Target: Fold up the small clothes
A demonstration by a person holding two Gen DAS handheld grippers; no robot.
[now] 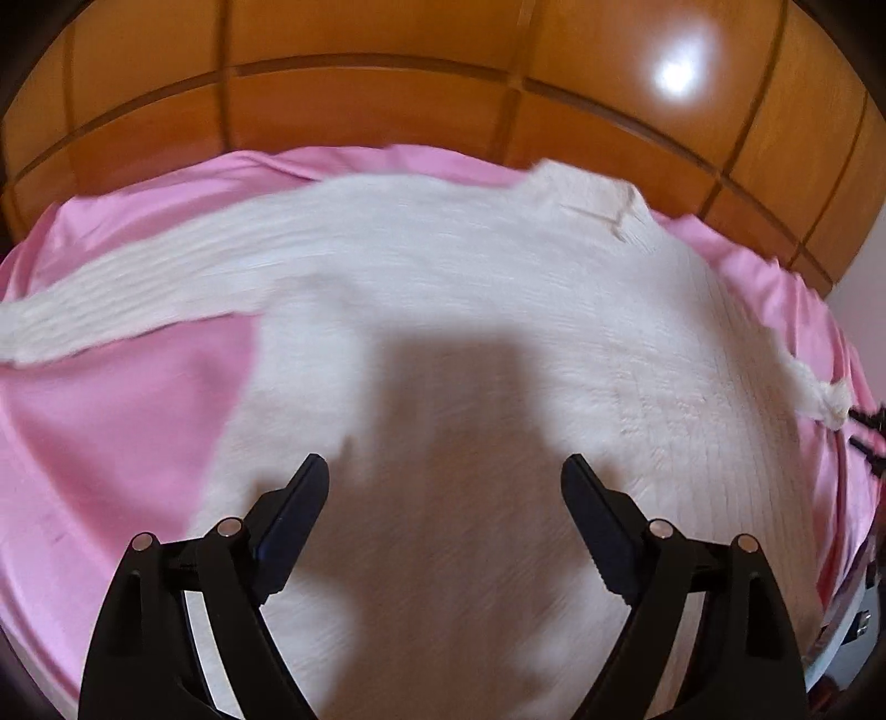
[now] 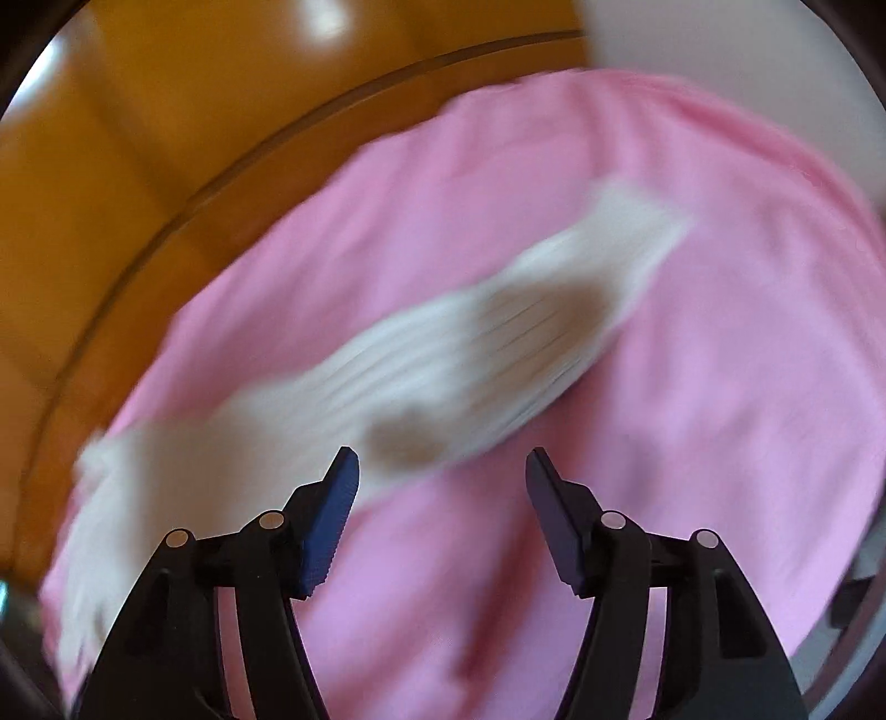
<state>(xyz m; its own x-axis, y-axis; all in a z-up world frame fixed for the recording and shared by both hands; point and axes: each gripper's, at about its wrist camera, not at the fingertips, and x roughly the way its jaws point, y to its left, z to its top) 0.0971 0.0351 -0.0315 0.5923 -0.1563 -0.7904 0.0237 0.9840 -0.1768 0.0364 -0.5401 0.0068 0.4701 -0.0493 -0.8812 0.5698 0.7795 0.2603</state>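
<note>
A white ribbed knit sweater [image 1: 498, 310] lies spread flat on a pink sheet [image 1: 111, 421]. One sleeve [image 1: 138, 277] stretches out to the left, and the collar [image 1: 598, 205] is at the far side. My left gripper [image 1: 443, 471] is open and empty, hovering above the sweater's body and casting a shadow on it. In the right wrist view the other sleeve [image 2: 443, 343] lies diagonally across the pink sheet [image 2: 692, 387], blurred by motion. My right gripper [image 2: 443, 465] is open and empty just above the sleeve's near edge.
An orange-brown wooden panelled headboard [image 1: 387, 83] rises behind the sheet, also in the right wrist view [image 2: 111, 194]. A white wall [image 2: 747, 39] shows at the top right. The right gripper's tips [image 1: 869, 426] peek in at the sweater's right edge.
</note>
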